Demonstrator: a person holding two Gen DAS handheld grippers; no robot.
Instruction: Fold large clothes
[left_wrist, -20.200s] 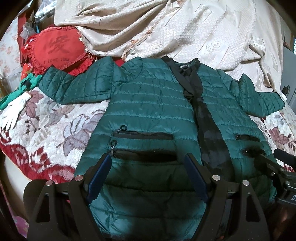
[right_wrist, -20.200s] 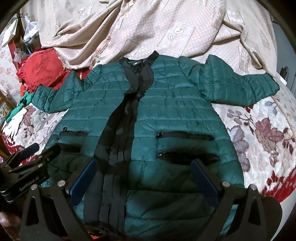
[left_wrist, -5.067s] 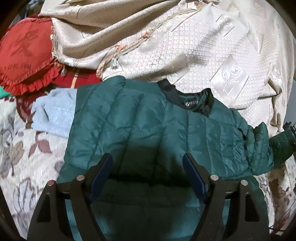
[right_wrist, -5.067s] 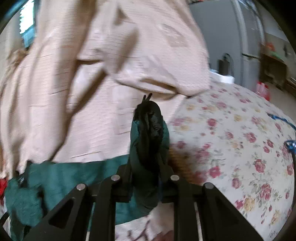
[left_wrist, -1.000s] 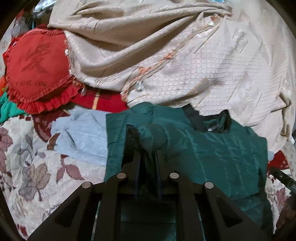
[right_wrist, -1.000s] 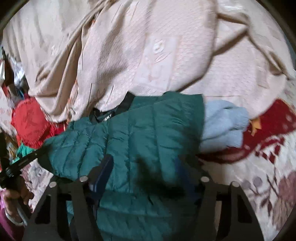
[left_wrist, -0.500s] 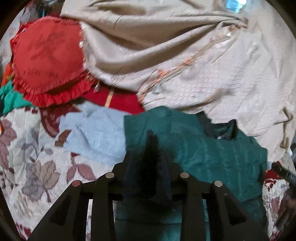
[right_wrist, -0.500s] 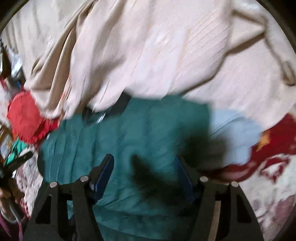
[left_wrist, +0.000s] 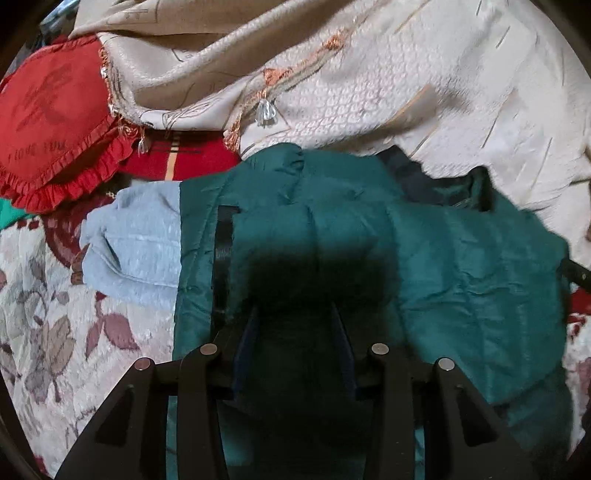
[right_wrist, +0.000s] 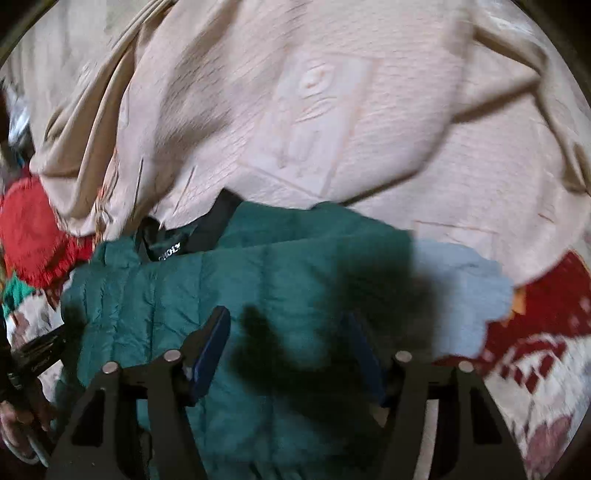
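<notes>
Jacket: the green quilted jacket (left_wrist: 461, 258) lies on the bed (left_wrist: 55, 332), already folded into a narrower block, its black collar (right_wrist: 173, 251) toward the cream bedspread (left_wrist: 406, 92); a pale blue garment (left_wrist: 136, 243) lies just beside its edge and partly under it.
Left gripper: the left gripper (left_wrist: 293, 350) hangs low over the folded panel; its jaws have just been opening and stand narrowly apart, with jacket fabric below and between them but no clear pinch.
Right gripper: the right gripper (right_wrist: 288, 343) hovers over the other side; its jaws have just been closing a little yet stand well apart, nothing pressed between the pads.
Handling: judged light, puffy and soft; the shiny shell looks slippery, and trapped air will likely make folds spring back.
Where to grip: probably the hem corners or a firm seam, taking all layers at once, since a pinch of the top layer alone could slide and undo the fold.
Surroundings: a red heart cushion (left_wrist: 48, 122) sits well apart.
</notes>
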